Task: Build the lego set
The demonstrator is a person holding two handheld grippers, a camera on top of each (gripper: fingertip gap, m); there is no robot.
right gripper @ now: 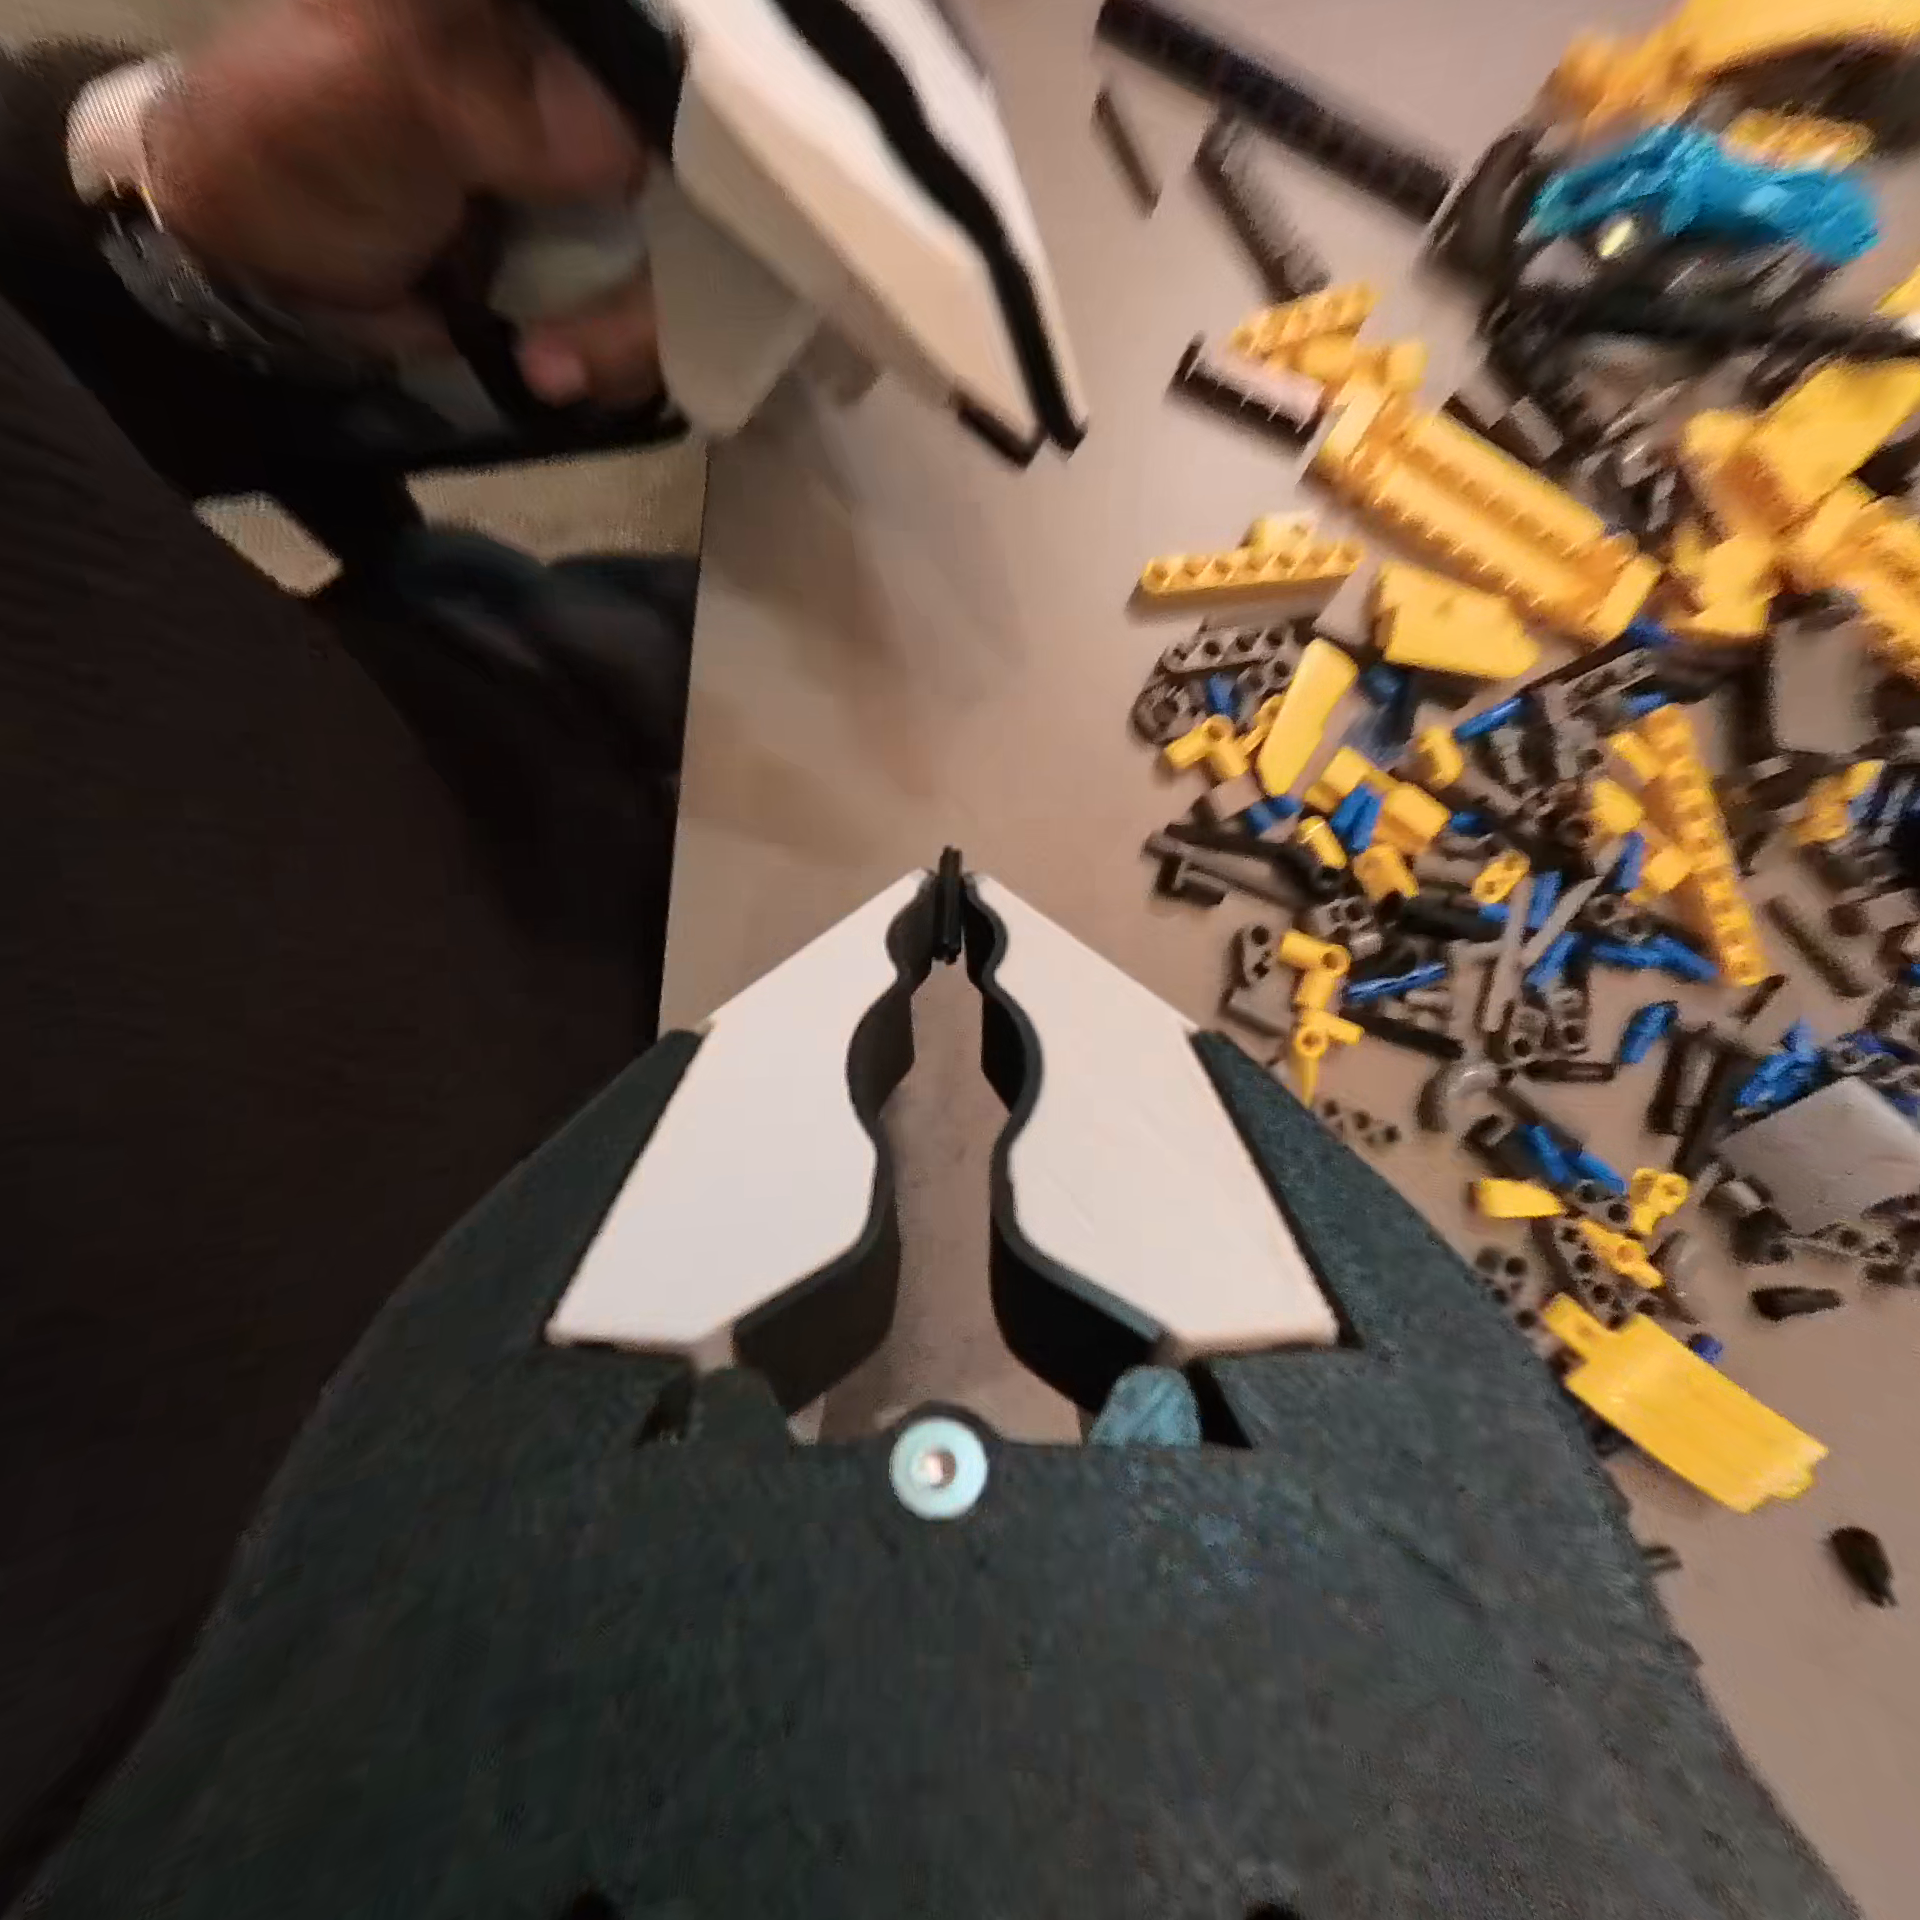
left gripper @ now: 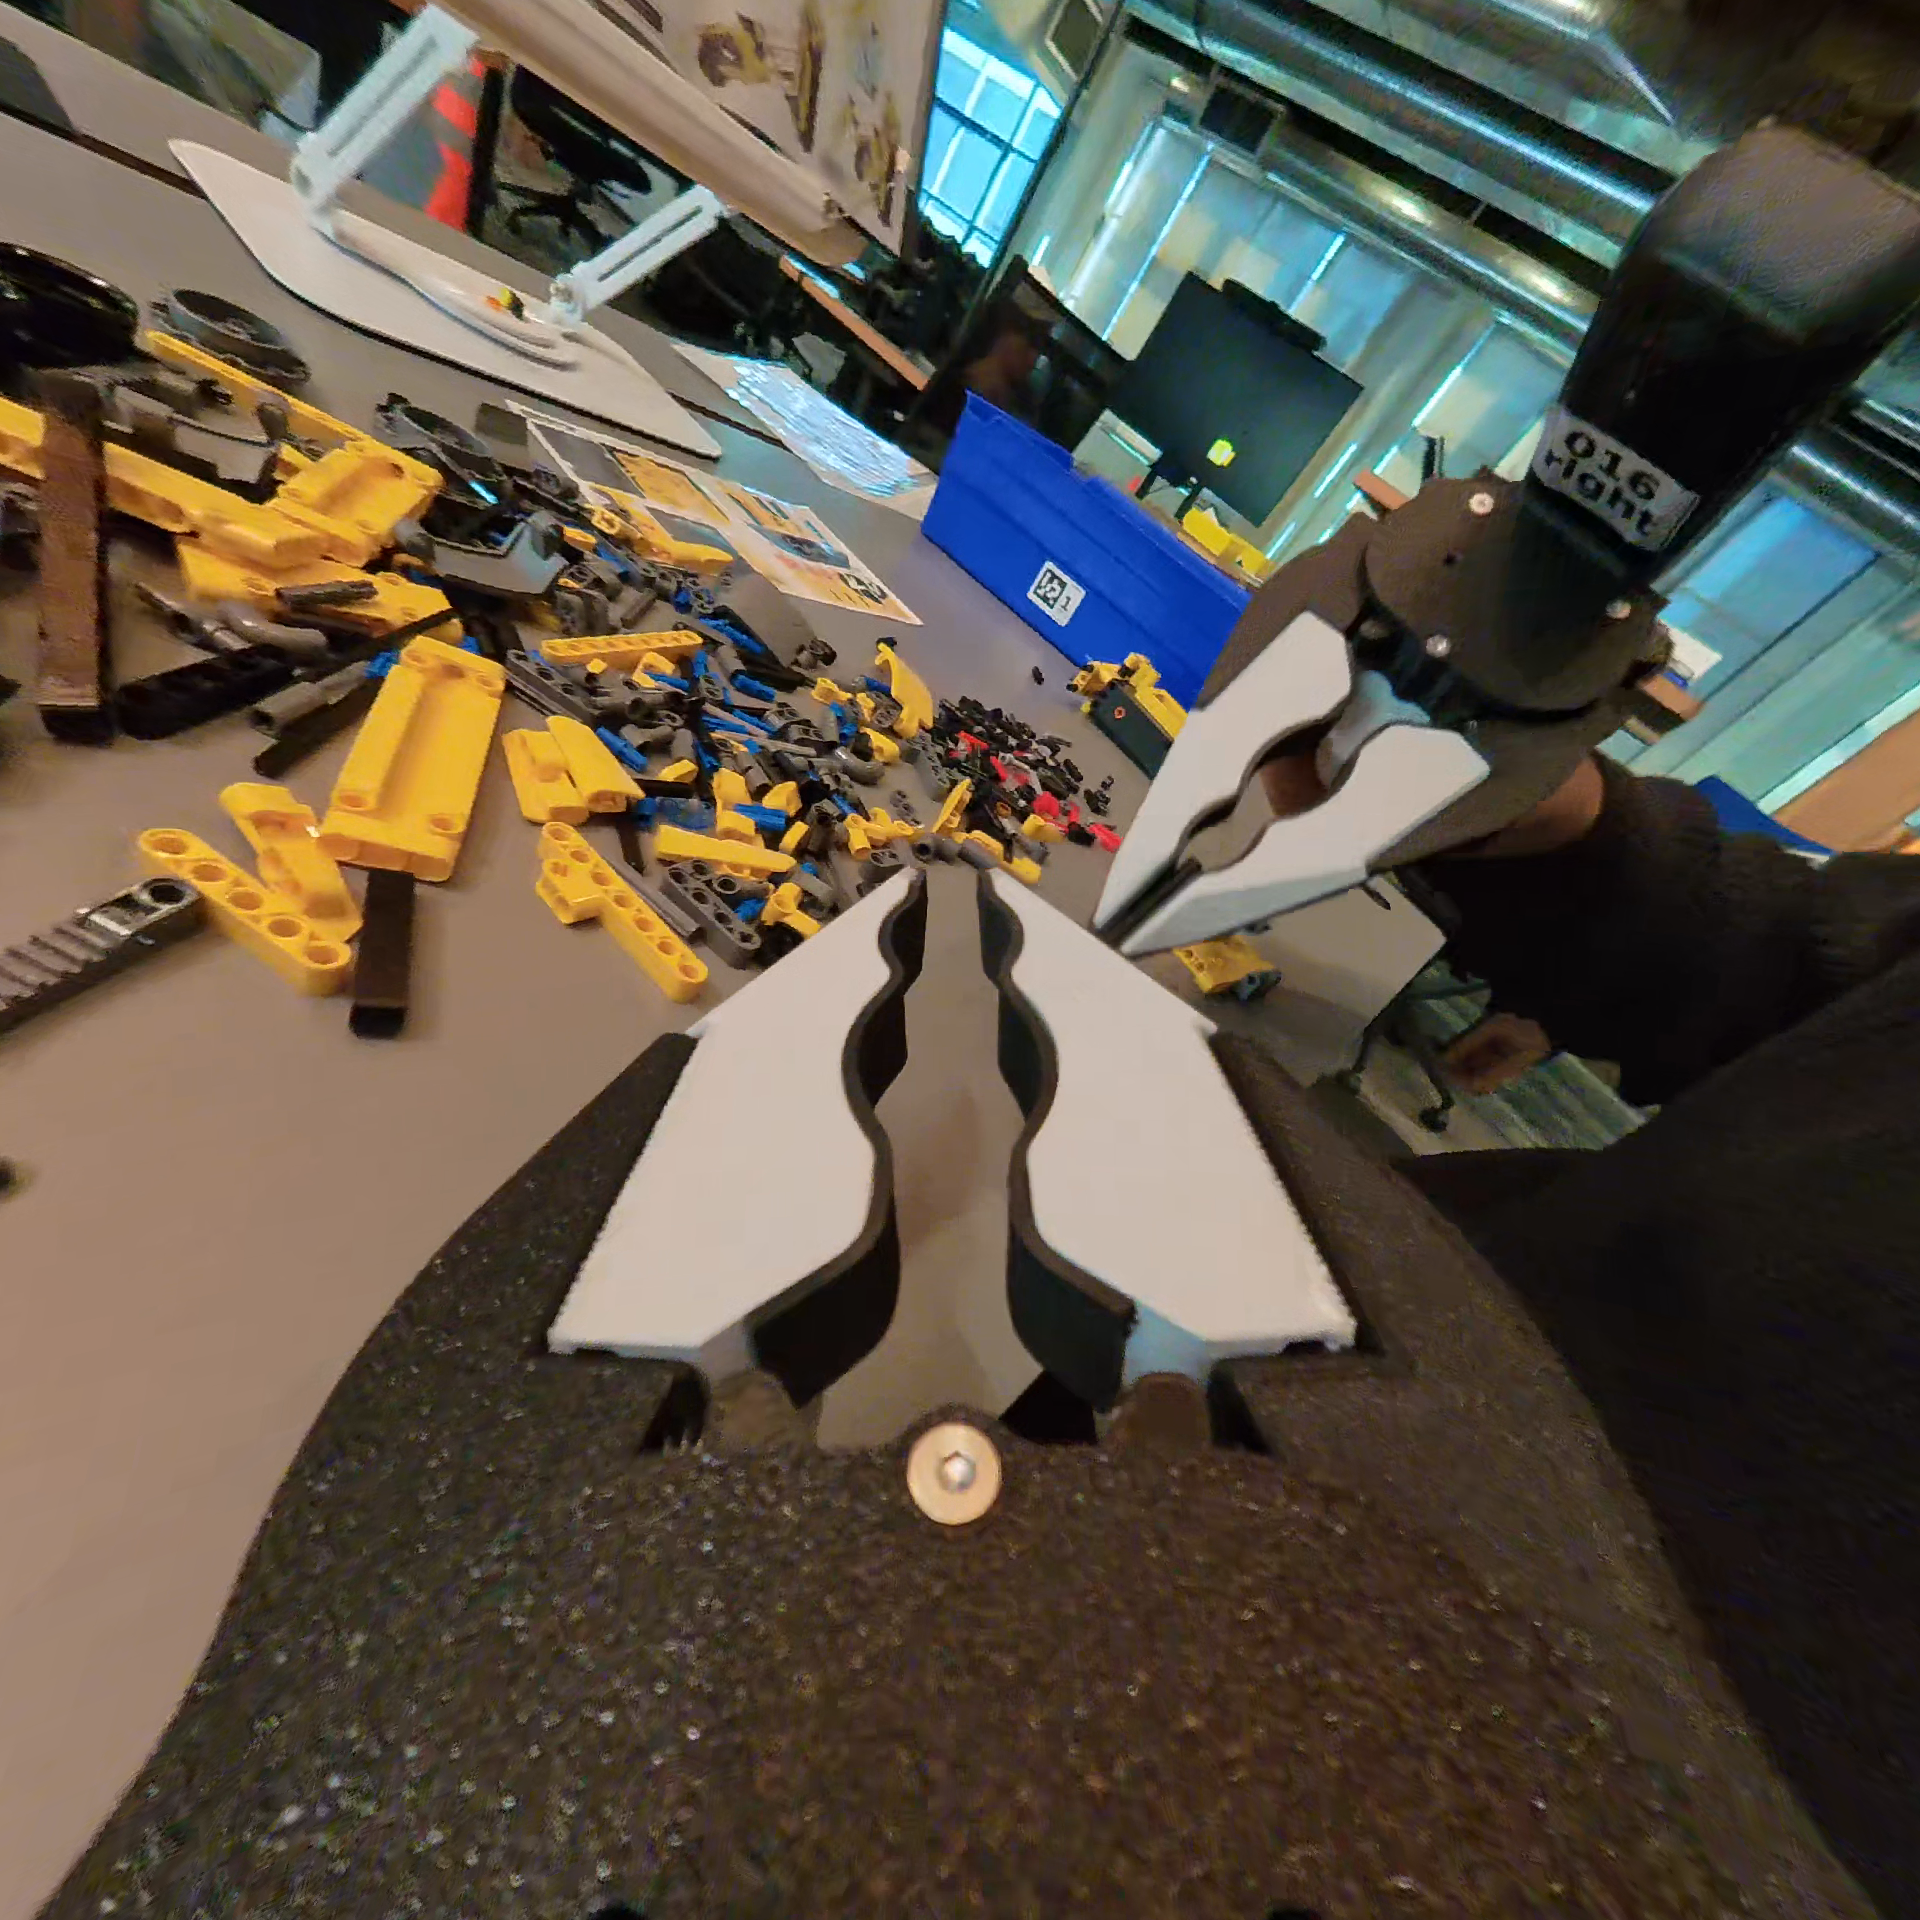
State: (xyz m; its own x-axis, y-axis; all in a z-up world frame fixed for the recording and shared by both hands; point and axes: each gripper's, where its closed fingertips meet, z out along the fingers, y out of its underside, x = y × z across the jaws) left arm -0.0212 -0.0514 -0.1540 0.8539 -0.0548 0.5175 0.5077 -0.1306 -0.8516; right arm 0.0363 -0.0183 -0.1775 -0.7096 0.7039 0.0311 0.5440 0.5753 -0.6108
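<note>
My left gripper [left gripper: 952,881] is slightly open and empty, held above the grey table [left gripper: 260,1195] just short of a heap of yellow, black, grey and blue building-toy parts [left gripper: 665,748]. My right gripper [right gripper: 948,881] is shut on a small black pin [right gripper: 948,914] that stands up between its tips, above bare table [right gripper: 883,644] near the edge. In the left wrist view the right gripper [left gripper: 1117,935] hangs to the right, tips pointing down-left, close to my left tips. In the right wrist view the left gripper [right gripper: 1044,436] shows at upper left, held by a hand [right gripper: 343,177].
A blue bin [left gripper: 1060,561] stands at the far table edge. A white stand [left gripper: 436,281] holds an instruction sheet at the back left; printed sheets [left gripper: 748,520] lie flat. A small yellow-and-black sub-assembly [left gripper: 1132,707] sits near the bin. A dark sleeve [left gripper: 1714,1247] fills the right. Left tips to right tips: about 8 centimeters.
</note>
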